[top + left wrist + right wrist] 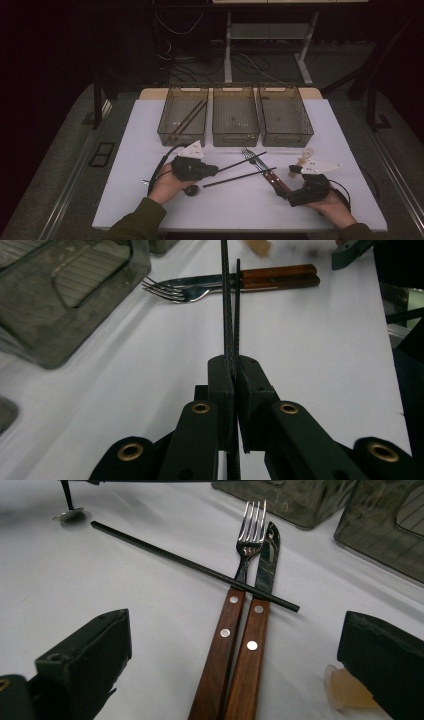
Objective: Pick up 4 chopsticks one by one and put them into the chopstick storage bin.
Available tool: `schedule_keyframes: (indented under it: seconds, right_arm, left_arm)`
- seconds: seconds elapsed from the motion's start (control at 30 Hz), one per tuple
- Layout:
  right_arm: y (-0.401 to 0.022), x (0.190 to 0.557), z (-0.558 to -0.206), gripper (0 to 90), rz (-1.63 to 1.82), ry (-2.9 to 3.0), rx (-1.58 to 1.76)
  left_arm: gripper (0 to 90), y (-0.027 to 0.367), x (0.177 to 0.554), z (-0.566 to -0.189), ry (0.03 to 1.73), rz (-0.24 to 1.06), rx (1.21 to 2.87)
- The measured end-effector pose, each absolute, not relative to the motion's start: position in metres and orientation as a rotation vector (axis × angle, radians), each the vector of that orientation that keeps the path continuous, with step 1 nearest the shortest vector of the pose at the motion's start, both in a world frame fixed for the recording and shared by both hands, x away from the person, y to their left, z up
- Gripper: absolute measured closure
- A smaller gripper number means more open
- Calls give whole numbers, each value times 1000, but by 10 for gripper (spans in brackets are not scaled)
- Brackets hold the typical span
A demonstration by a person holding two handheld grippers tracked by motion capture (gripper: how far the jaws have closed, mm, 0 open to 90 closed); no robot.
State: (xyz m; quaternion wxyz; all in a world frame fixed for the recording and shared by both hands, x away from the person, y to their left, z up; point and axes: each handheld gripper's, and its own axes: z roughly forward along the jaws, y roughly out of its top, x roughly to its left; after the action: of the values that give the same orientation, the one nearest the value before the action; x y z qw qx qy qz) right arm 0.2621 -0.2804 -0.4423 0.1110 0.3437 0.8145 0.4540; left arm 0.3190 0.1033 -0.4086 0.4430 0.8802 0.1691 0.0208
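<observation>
near the table's front edge, my left gripper pinches one black chopstick lifted off the cloth; carry it level to the left bin; right gripper spread, fork and knife ahead; second chopstick across them.

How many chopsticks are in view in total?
4. One is clamped in the left gripper; one chopstick lies across the fork and knife handles; two lie in the left bin.

Dim lab: white table, loose floor cables, bare stand legs.
</observation>
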Motion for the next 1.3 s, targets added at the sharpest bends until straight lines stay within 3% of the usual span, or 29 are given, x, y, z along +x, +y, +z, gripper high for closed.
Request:
schedule_keyframes:
  seconds: [1.3]
  right_arm:
    - [-282,261,-441,12,1346,2383,1009]
  left_arm:
    - [850,182,351,-379,687,259,2000]
